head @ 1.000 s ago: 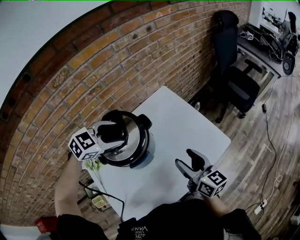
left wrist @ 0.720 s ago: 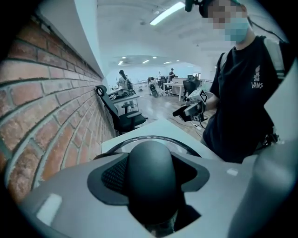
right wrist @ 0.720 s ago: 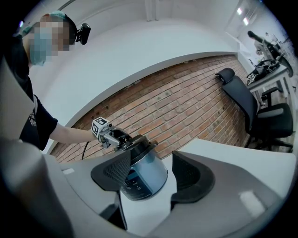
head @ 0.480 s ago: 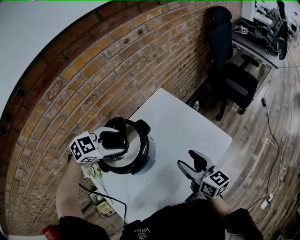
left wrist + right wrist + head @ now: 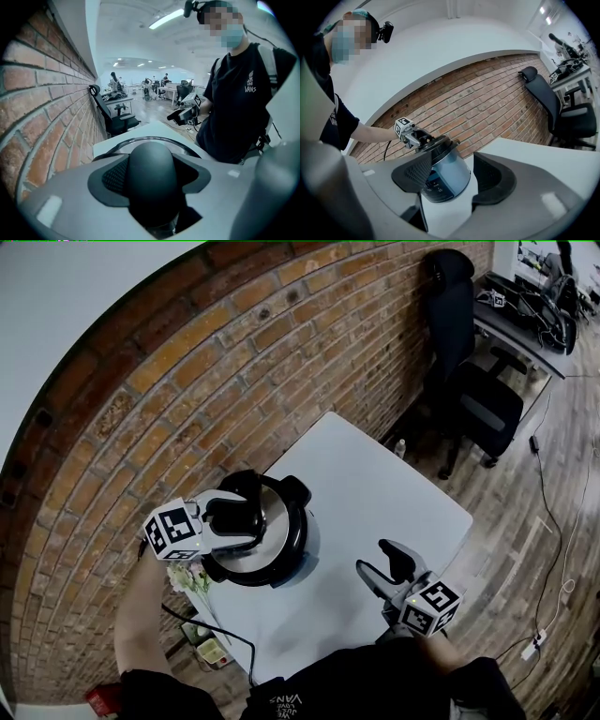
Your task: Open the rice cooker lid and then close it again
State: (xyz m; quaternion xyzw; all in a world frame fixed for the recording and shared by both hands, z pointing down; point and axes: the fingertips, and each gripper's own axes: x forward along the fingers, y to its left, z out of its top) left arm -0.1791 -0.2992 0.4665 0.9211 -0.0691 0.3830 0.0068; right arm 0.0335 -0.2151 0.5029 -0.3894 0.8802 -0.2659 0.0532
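Rice cooker (image 5: pixel 272 545), left corner of table (image 5: pixel 375 493) by brick wall (image 5: pixel 234 362): lid (image 5: pixel 281 521) apparently seated, left gripper (image 5: pixel 234 519) clamped on lid knob (image 5: pixel 150 176), right gripper (image 5: pixel 386 568) spread, empty, near the front edge; lift seemingly pending, closing outstanding.
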